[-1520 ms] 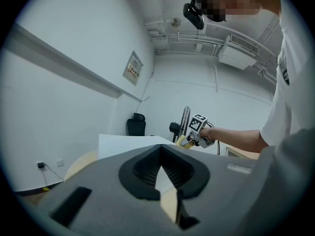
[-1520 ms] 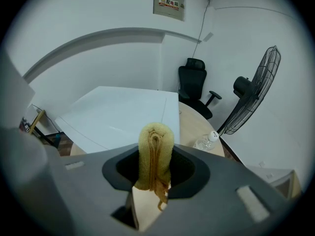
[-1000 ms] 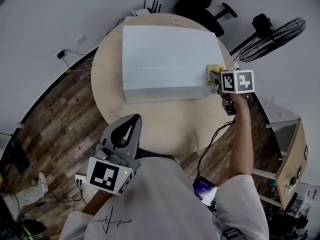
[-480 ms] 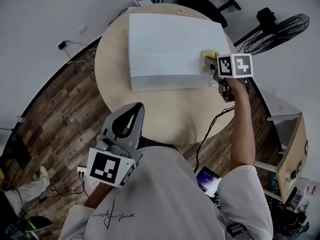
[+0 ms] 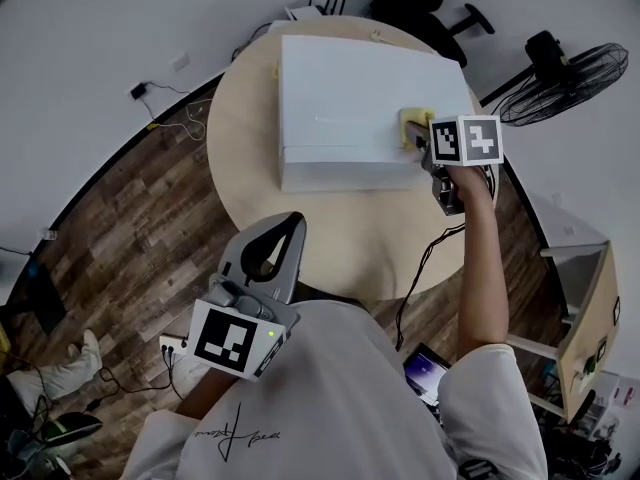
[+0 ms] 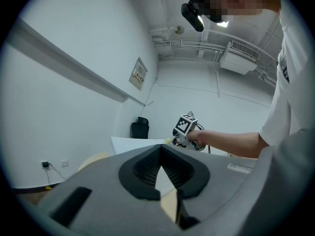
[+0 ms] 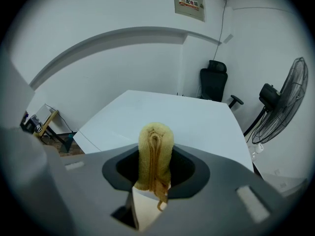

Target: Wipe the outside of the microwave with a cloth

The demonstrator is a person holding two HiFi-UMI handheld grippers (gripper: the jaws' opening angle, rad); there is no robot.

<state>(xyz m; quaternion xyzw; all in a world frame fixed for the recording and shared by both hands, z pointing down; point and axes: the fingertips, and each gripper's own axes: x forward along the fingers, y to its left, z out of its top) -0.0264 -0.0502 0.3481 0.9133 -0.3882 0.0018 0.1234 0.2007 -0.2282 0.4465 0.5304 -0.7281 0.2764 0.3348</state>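
Observation:
A white microwave (image 5: 360, 93) stands on a round wooden table (image 5: 250, 158). My right gripper (image 5: 424, 146) is shut on a folded yellow cloth (image 5: 413, 128), which rests on the microwave's top near its front right corner. In the right gripper view the cloth (image 7: 155, 136) stands upright, pinched between the jaws, with the microwave's white top (image 7: 182, 114) beyond it. My left gripper (image 5: 289, 220) hangs by my body at the table's near edge, away from the microwave. In the left gripper view its tips (image 6: 160, 148) meet and hold nothing.
A black office chair (image 5: 440, 18) and a standing fan (image 5: 565, 83) are behind the table at the right. A cable (image 5: 420, 268) hangs from the right gripper. A shelf unit (image 5: 585, 298) stands at the far right. Wires and a socket (image 5: 140, 91) lie along the wall.
The right gripper has slid the cloth a little inward from the microwave's right edge across the top. The left gripper has stayed by my body.

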